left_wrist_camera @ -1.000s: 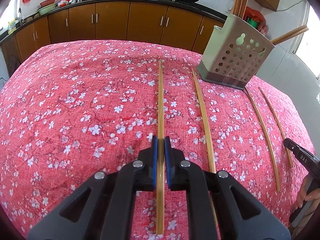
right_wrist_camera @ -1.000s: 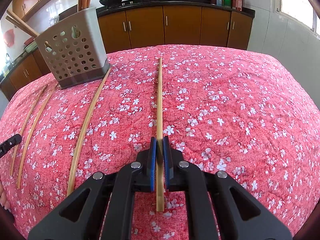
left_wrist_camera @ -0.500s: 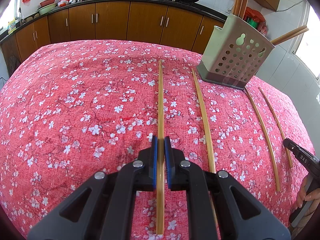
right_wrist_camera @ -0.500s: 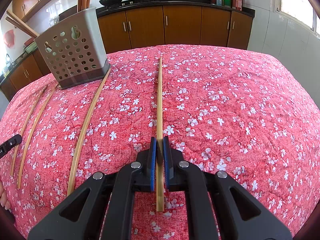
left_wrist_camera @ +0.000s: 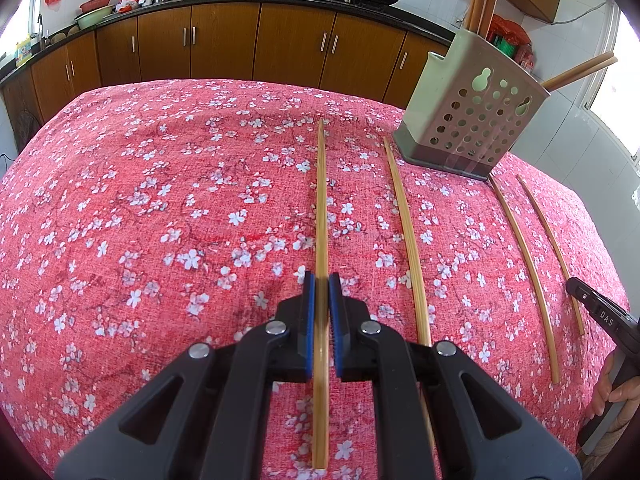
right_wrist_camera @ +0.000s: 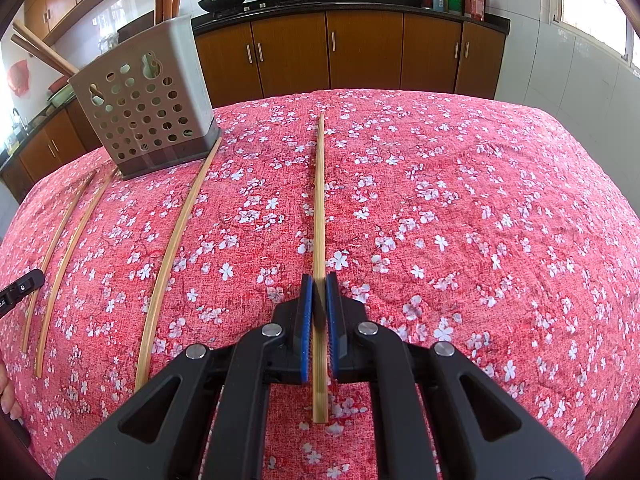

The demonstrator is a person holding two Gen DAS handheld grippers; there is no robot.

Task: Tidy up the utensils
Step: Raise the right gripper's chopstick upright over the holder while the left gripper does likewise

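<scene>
My left gripper [left_wrist_camera: 320,280] is shut on a long bamboo chopstick [left_wrist_camera: 321,208] that lies along the red flowered tablecloth. My right gripper [right_wrist_camera: 319,280] is shut on another bamboo chopstick [right_wrist_camera: 319,200], also flat on the cloth. A beige perforated utensil holder [left_wrist_camera: 468,120] stands at the back right in the left wrist view and at the back left in the right wrist view [right_wrist_camera: 144,100]; several chopsticks stick out of its top. Three more chopsticks lie loose on the cloth, such as one [left_wrist_camera: 408,236] just right of my left gripper.
Two loose chopsticks [left_wrist_camera: 528,268] lie between the grippers, near the right gripper's tip [left_wrist_camera: 596,308]. The table [right_wrist_camera: 480,200] drops off at its far edge toward brown kitchen cabinets [left_wrist_camera: 224,44]. Woks sit on the counter.
</scene>
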